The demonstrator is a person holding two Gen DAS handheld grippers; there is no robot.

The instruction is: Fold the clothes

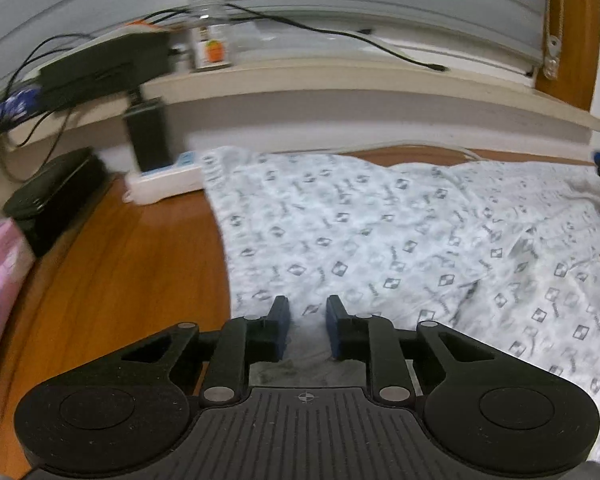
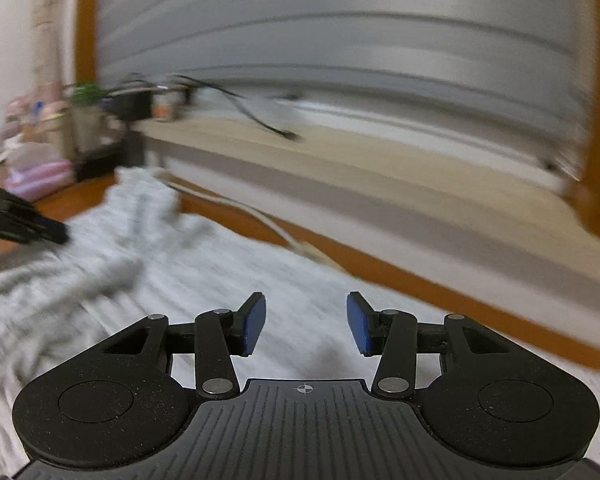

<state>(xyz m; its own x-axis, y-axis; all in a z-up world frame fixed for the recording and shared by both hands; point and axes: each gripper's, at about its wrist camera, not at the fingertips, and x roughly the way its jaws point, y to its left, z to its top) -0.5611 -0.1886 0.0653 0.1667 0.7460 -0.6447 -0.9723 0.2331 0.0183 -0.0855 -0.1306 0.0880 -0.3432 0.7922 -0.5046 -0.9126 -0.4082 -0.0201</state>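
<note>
A brown wooden table (image 1: pixel 112 280) stands under a shuttered window with a pale sill. The left claw (image 1: pixel 307 312) is parted by a narrow gap and grips nothing, its blue pads (image 1: pixel 285 320) poised over the near edge of the patterned white garment (image 1: pixel 380 232) spread ahead and to its right. The right claw (image 2: pixel 306 320) gapes wide and empty above the same blurred cloth. A white power strip (image 1: pixel 164 180) lies ahead-left of the left claw.

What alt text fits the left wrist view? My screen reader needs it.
The left gripper, fingers apart and empty, hovers over a white patterned garment spread on a wooden table. A white power strip lies behind, under a shelf.
</note>
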